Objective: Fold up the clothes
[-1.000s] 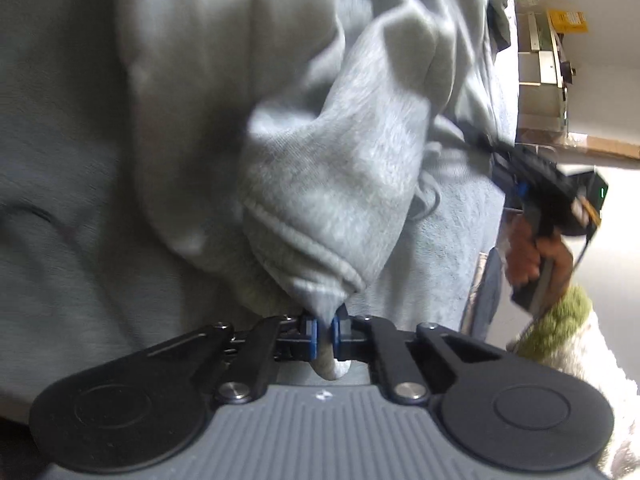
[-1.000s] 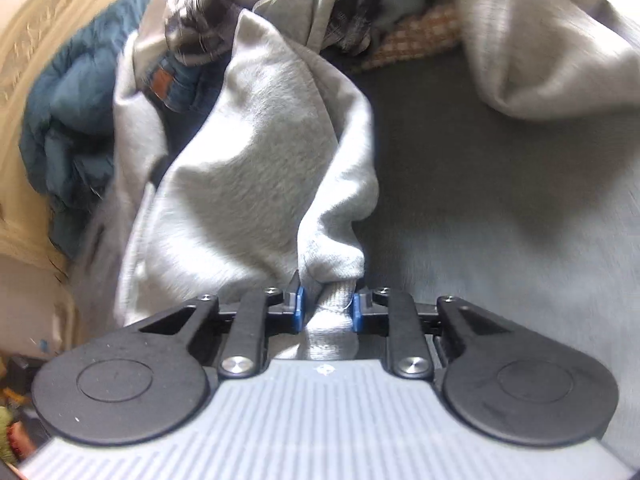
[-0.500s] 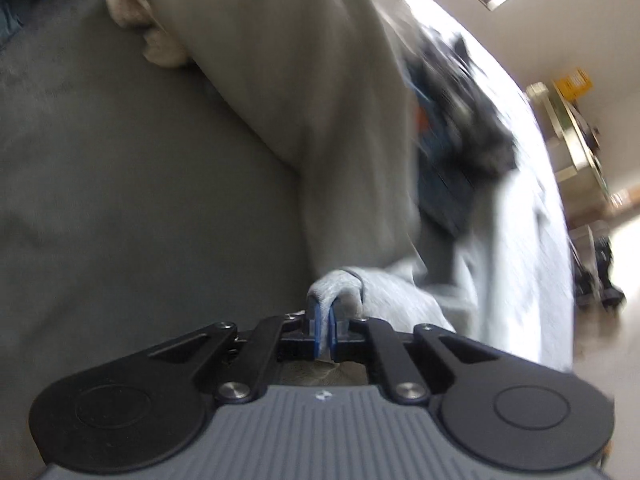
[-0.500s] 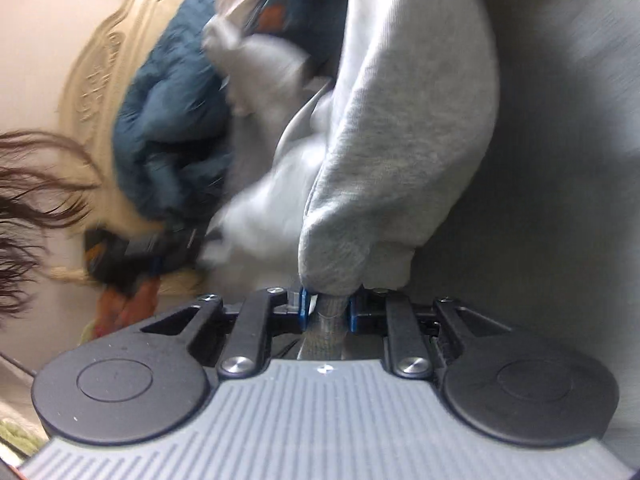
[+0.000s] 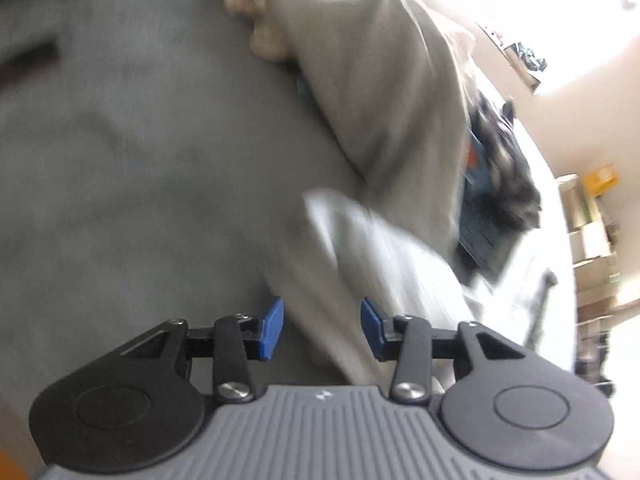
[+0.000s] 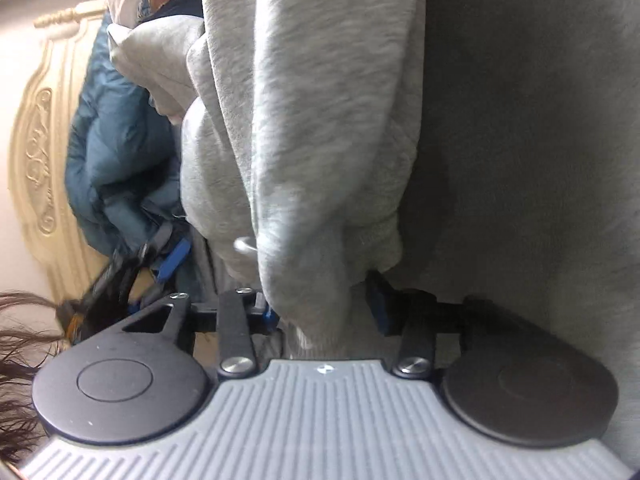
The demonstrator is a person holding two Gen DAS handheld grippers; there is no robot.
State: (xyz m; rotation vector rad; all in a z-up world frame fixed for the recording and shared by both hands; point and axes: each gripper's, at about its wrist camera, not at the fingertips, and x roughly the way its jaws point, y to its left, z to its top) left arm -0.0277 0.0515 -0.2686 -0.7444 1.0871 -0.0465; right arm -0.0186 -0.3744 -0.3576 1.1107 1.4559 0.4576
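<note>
Left gripper point(image 5: 322, 330): we see its jaws released, blurred light-grey fleece sweatshirt point(image 5: 360, 264) lying loose between them.
Right gripper point(image 6: 322, 312): jaws parted, sweatshirt cuff hanging between.

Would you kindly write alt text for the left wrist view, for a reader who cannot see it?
The open left gripper, blue pads apart, points at a blurred light grey sweatshirt sleeve lying between its fingers on a dark grey bedspread. Beyond lie a beige garment and a heap of dark clothes.
</note>
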